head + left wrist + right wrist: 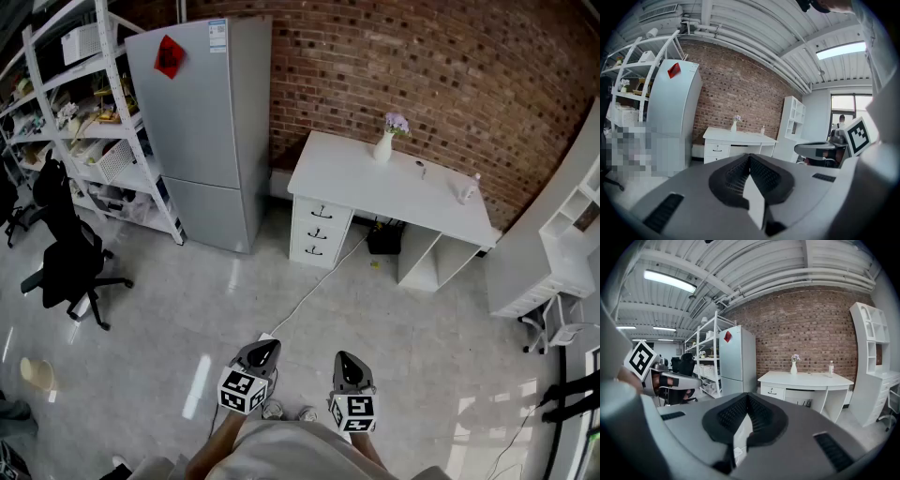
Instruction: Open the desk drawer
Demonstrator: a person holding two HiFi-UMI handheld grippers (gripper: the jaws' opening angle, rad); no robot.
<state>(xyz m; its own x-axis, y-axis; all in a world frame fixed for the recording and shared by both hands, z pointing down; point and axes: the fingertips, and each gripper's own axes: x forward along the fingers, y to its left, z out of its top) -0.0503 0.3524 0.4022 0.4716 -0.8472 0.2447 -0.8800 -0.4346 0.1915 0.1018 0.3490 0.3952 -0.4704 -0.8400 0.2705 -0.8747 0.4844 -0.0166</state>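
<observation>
Facing distant desk point(375, 183), its drawer point(321, 213) fronts tiny, indistinct.

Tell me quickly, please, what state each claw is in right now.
Left claw: closed, holding nothing.
Right claw: closed, holding nothing.

"Anything in the way to the desk point(394, 183)?"

"Mostly bare floor point(403, 319). Only a white cable point(312, 291) trails across it towards the drawers point(317, 230)."

"And at the sides?"

"The fridge point(202, 122) stands near the drawers' left, with a black office chair point(70, 253) farther off. A white shelf unit point(553, 253) crowds the right."
</observation>
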